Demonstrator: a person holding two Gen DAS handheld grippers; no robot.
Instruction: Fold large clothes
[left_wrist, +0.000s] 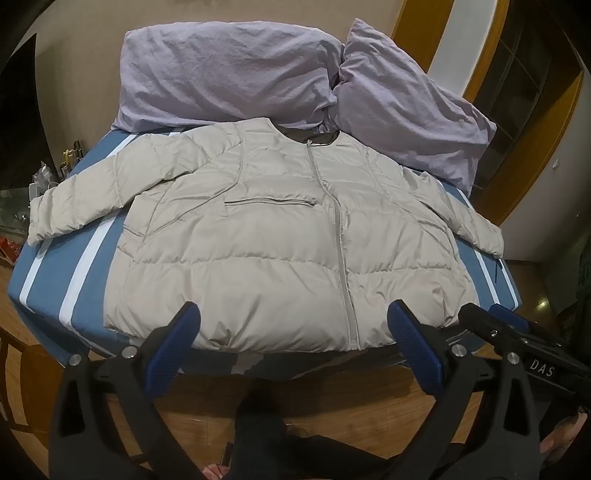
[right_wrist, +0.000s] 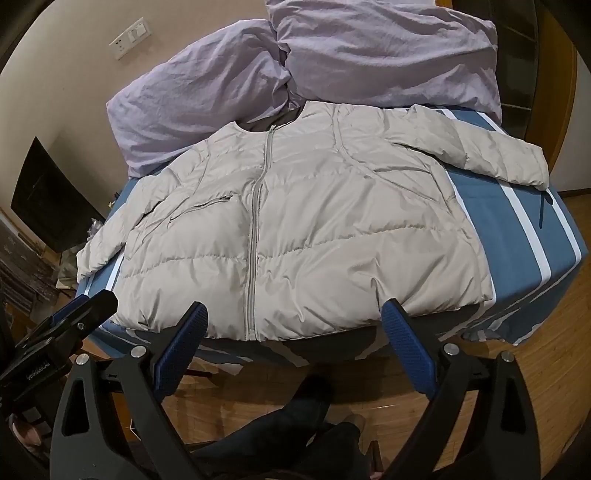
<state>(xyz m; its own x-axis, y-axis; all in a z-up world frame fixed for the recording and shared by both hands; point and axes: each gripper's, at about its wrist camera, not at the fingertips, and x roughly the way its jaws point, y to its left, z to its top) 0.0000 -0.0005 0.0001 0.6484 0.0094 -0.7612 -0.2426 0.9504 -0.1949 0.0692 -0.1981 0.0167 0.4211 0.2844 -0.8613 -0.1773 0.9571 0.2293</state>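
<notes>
A beige puffer jacket (left_wrist: 280, 236) lies flat and zipped on the blue striped bed (left_wrist: 66, 266), collar toward the pillows, both sleeves spread out to the sides. My left gripper (left_wrist: 293, 314) hangs open above the jacket's hem with nothing between its blue pads. The right gripper (left_wrist: 495, 321) shows at the right edge of the left wrist view. In the right wrist view the jacket (right_wrist: 317, 229) fills the middle, and my right gripper (right_wrist: 295, 314) stands open over the hem, holding nothing. The left gripper (right_wrist: 85, 306) appears at the lower left there.
Two crumpled lilac pillows (left_wrist: 229, 74) (left_wrist: 410, 110) lie at the head of the bed. Wooden floor (left_wrist: 332, 402) and a person's dark-trousered legs (left_wrist: 258, 435) are below the grippers. Clutter sits on a low stand at the left (left_wrist: 44, 177). A wooden door frame (left_wrist: 524, 155) stands at the right.
</notes>
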